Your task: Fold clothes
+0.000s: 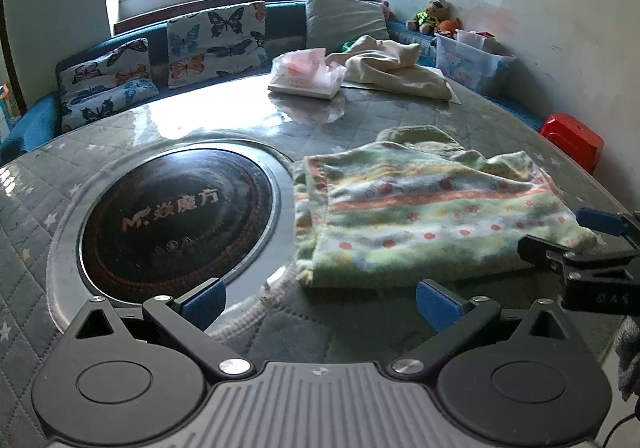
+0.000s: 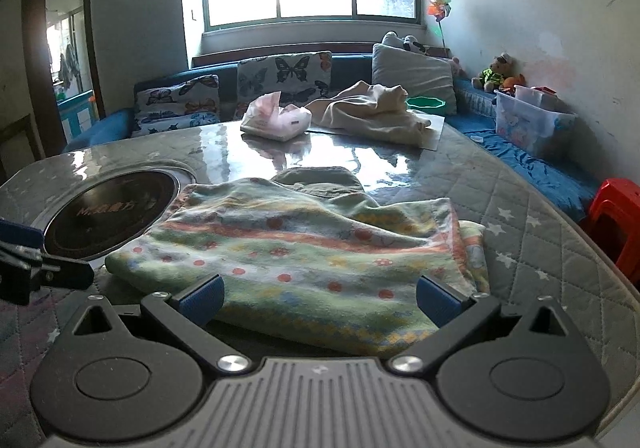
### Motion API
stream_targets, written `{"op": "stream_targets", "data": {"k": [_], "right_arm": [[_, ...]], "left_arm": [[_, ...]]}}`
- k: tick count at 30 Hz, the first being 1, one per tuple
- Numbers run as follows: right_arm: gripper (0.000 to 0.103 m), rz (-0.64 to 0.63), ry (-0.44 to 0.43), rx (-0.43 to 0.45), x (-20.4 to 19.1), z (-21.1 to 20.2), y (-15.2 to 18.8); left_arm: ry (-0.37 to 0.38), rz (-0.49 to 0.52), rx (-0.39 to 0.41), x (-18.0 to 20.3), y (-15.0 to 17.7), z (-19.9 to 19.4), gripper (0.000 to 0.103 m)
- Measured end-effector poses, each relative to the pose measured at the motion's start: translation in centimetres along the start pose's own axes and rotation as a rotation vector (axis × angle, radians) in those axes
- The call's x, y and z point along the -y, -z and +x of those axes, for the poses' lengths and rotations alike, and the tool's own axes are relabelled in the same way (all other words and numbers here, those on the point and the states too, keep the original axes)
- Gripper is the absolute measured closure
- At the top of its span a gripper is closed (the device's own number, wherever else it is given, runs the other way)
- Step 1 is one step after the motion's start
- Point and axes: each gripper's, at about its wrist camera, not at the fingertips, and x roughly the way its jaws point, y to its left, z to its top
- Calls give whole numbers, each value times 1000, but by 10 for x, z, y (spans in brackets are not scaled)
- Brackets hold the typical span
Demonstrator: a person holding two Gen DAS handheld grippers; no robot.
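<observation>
**One garment folded, another still in a heap**

Although the patterned green garment [image 2: 304,256] already lies doubled over itself on the tabletop [image 2: 532,208], the job looks only partly finished. It sits just beside the round black cooktop [image 1: 176,208] set into the surface, its layers stacked with one edge bunched near the plate's rim, and a dull olive piece [image 2: 320,178] pokes out from under its far side. Whether that olive piece is folded cannot be told.

The left gripper [image 1: 320,302] hovers with its jaws spread wide and nothing between them, above bare quilted cover in front of the garment. The right gripper [image 2: 320,298] is likewise spread, its blue pads flanking the near edge of the garment without pressing on it.

Farther back, a cream garment [image 2: 372,112] lies crumpled next to a pink tissue pack [image 2: 276,120]. By my reading that one remains to be folded, and the green one may want one more tidy fold or smoothing.
</observation>
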Motion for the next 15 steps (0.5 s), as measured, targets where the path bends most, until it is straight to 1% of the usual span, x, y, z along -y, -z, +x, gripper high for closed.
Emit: {"op": "stream_targets", "data": {"k": [7, 15], "right_arm": [[0, 4, 1, 12, 0, -6, 3], [0, 4, -2, 18, -2, -9, 4]], "left_arm": [[38, 27, -17, 16, 10, 0, 0], [63, 43, -32, 30, 17, 0, 0]]}}
